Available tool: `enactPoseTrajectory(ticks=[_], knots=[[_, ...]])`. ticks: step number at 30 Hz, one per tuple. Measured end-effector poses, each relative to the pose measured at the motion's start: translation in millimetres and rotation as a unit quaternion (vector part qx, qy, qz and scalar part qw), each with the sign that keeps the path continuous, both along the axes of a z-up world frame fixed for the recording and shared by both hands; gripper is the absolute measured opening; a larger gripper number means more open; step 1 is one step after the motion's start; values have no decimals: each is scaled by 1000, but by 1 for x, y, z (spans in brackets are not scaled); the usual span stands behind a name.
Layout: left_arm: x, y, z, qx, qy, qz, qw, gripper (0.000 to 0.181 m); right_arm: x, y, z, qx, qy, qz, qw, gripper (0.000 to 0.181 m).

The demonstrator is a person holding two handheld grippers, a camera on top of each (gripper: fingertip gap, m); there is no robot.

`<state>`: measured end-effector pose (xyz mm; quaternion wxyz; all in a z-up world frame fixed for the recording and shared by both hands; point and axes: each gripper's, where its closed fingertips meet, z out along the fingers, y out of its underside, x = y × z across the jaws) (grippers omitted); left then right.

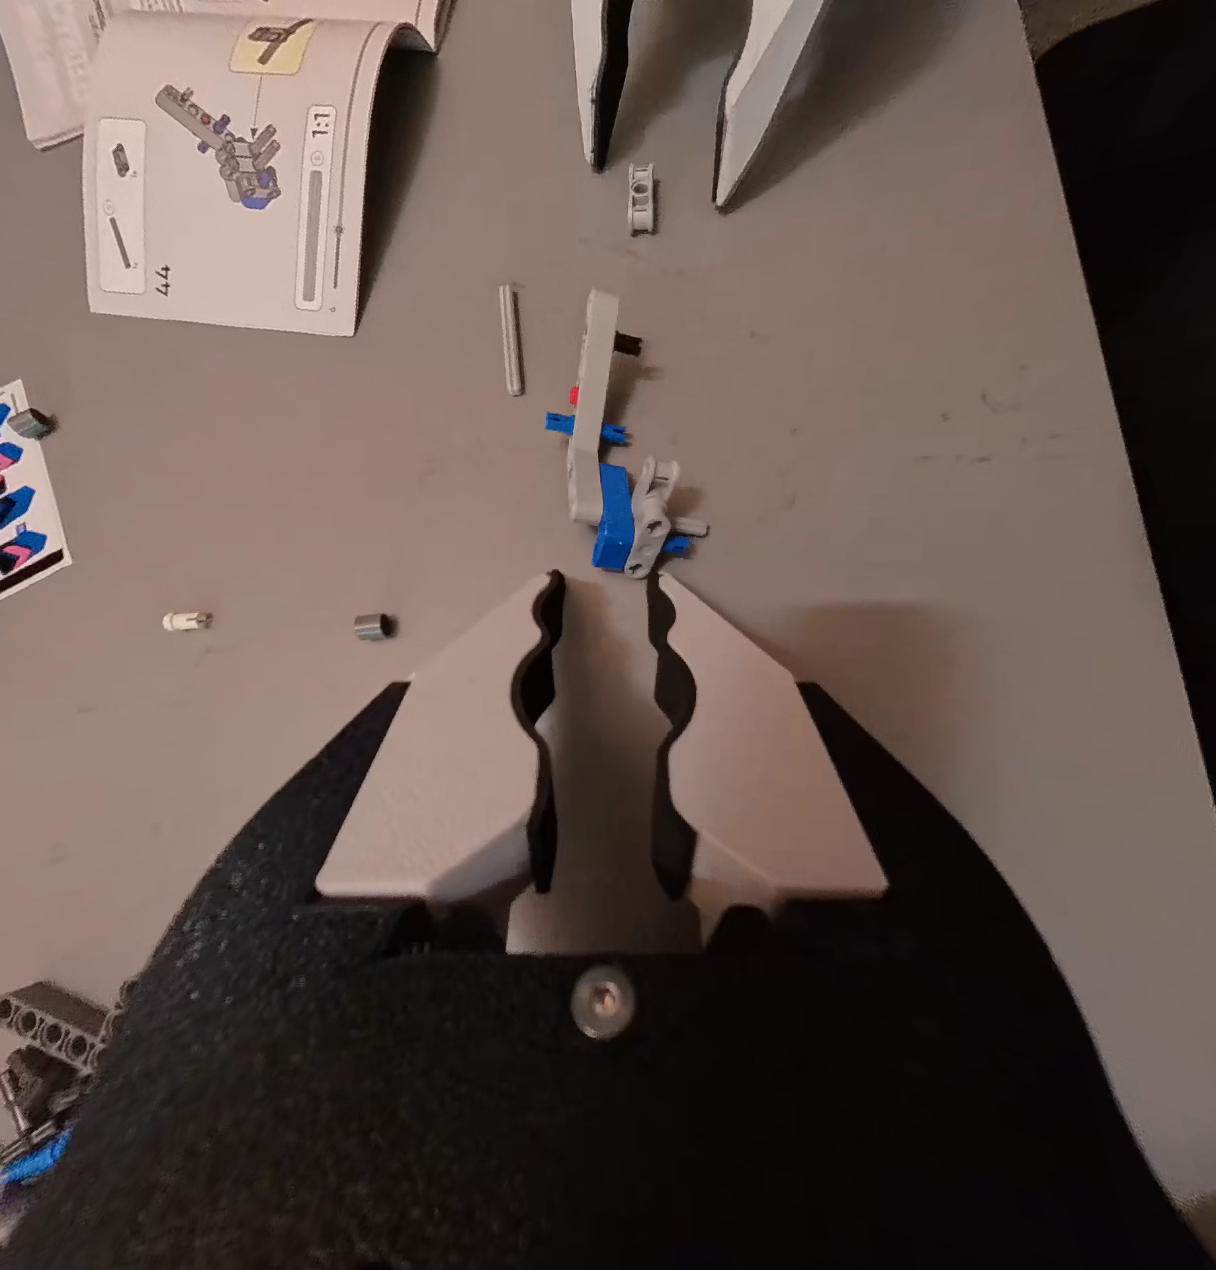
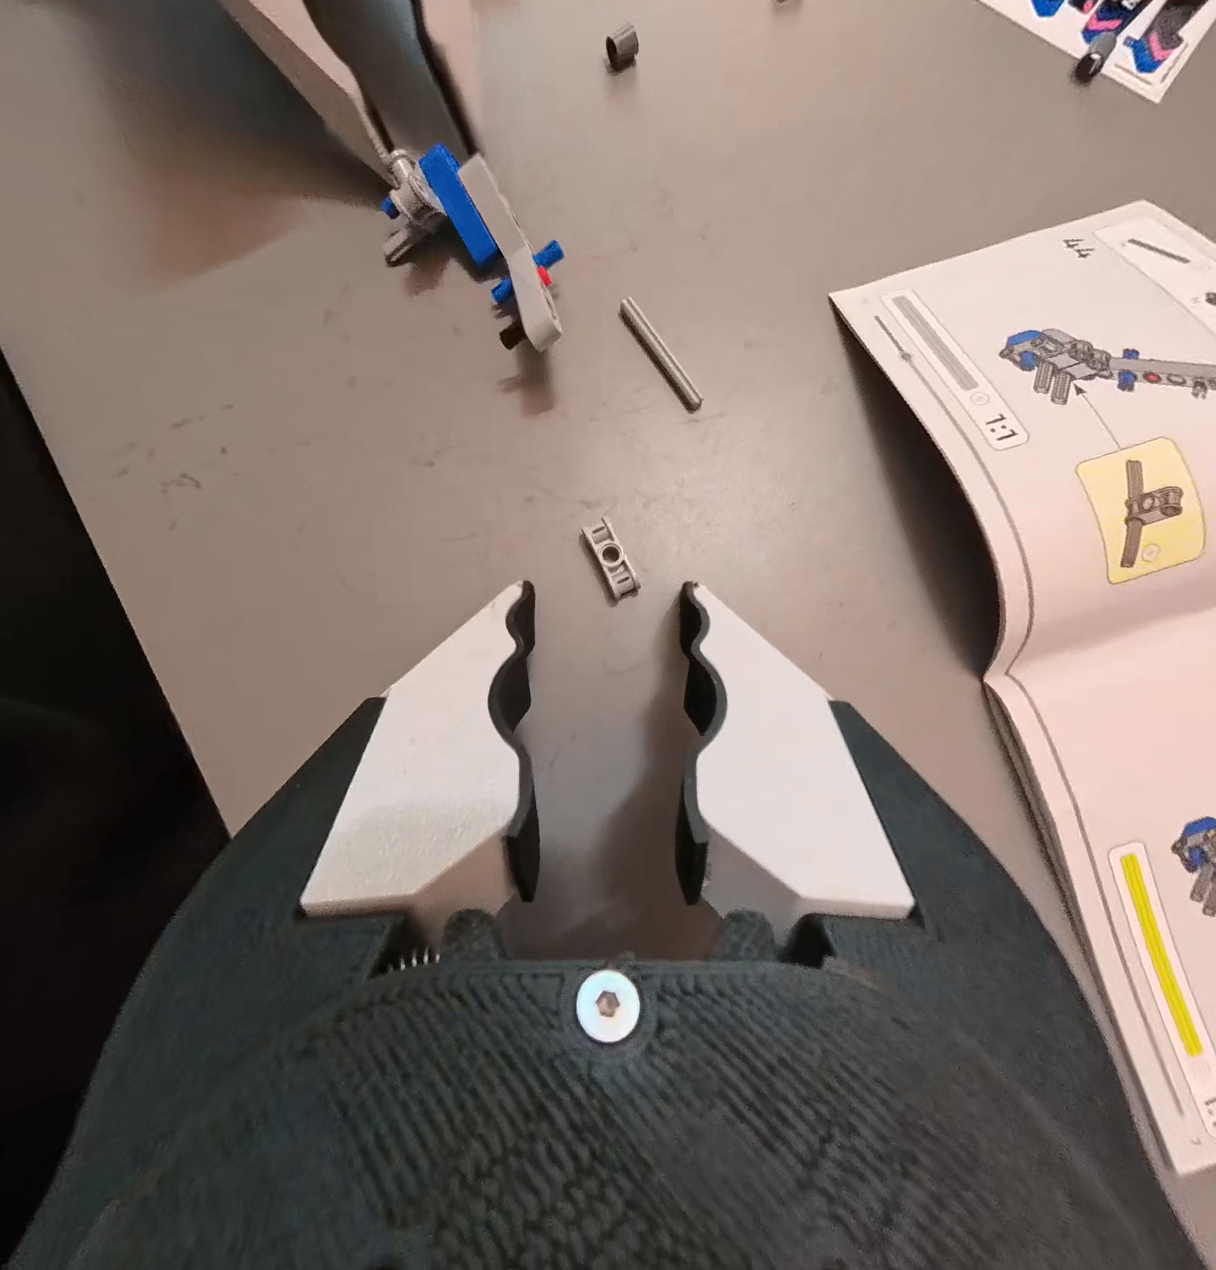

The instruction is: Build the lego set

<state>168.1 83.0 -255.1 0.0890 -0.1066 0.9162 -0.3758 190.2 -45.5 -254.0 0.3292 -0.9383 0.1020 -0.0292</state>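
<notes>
A small grey and blue lego assembly (image 1: 609, 447) lies on the grey table; it also shows in the right wrist view (image 2: 478, 234). My left gripper (image 1: 605, 577) is open and empty, its tips just short of the assembly's blue block. A grey axle (image 1: 512, 340) lies left of the assembly and shows in the right wrist view (image 2: 660, 354). A small grey connector (image 2: 611, 560) lies just ahead of my open, empty right gripper (image 2: 605, 587). In the left wrist view the connector (image 1: 641, 198) sits between the right gripper's fingers (image 1: 605, 82).
An open instruction booklet (image 1: 227, 172) lies at the far left and shows in the right wrist view (image 2: 1073, 550). A sticker sheet (image 1: 7, 488), two grey bushes (image 1: 375, 627) (image 1: 33, 422) and a white pin (image 1: 186, 620) lie left. A pile of dark parts (image 1: 41, 1044) sits lower left. The table edge (image 1: 1107, 412) runs along the right. The tips of one gripper are about 15 cm away from the tips of the other. The grey axle (image 1: 512, 340) lies around 7 cm away from my right fingertips. It turns up in the right wrist view (image 2: 657, 351) as well.
</notes>
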Motion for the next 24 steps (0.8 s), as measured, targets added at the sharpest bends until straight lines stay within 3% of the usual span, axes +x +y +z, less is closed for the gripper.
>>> enactPoseTrajectory(ticks=[3, 7, 12, 18, 21, 24], knots=[[-2, -5, -1, 1, -4, -5, 1000, 1, 3, -1, 1, -1, -6, -17, 1000, 40], [-6, -8, -1, -2, -4, -1, 1000, 0, 6, -3, 4, 4, -11, -34, 999, 39], [-7, -4, 7, -5, -21, 4, 1000, 16, 5, 3, 11, 11, -48, -5, 999, 39], [18, 1, 24, -28, -39, 45, 998, 16, 6, 37, 18, 66, -97, 46, 992, 37], [10, -7, 27, -39, -3, 16, 999, 17, 0, 45, 10, 56, -107, 77, 990, 33], [0, 0, 17, 5, 7, -7, 1000, 23, 11, 39, 14, 49, -135, 78, 987, 26]])
